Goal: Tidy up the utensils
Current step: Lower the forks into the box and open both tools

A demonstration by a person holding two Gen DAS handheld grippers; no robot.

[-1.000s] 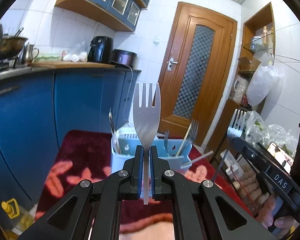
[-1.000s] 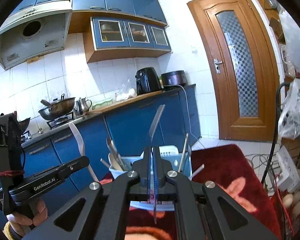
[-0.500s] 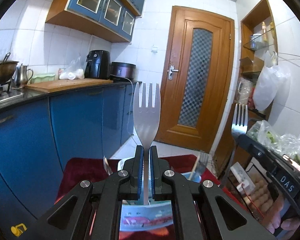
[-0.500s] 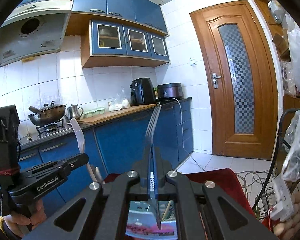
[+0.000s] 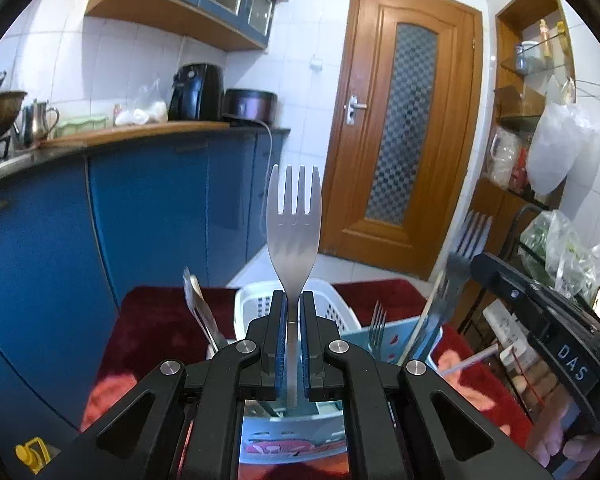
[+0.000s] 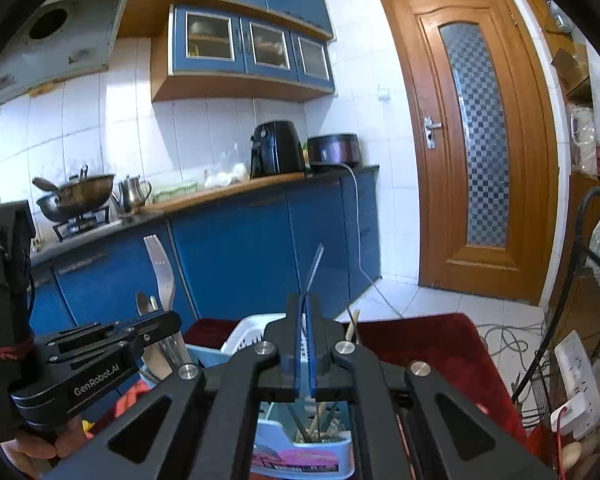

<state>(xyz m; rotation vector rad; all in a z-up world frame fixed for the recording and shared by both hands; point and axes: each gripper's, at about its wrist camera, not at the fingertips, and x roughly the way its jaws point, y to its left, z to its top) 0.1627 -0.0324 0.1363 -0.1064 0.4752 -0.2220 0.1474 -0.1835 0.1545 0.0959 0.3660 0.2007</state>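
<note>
My left gripper (image 5: 293, 300) is shut on the neck of a steel fork (image 5: 293, 220), tines up, above the white utensil caddy (image 5: 340, 314). My right gripper (image 6: 304, 300) is shut on a second fork (image 6: 314, 266), seen edge-on; the same fork (image 5: 456, 264) shows in the left wrist view at the right. The left gripper with its fork (image 6: 162, 270) shows in the right wrist view at the left. The caddy (image 6: 244, 330) holds spoons (image 5: 198, 312), a fork (image 5: 377, 322) and chopsticks (image 6: 354, 322). Its lower part is hidden behind the gripper bodies.
The caddy stands on a dark red cloth (image 5: 156, 320). Blue kitchen cabinets (image 5: 152, 216) run along the left. A wooden door (image 5: 404, 136) is behind. A power strip (image 6: 576, 384) and a rack with bags (image 5: 560, 248) stand at the right.
Both grippers have tilted back down toward the caddy, which shows more fully between the fingers again. Each still holds its fork.
</note>
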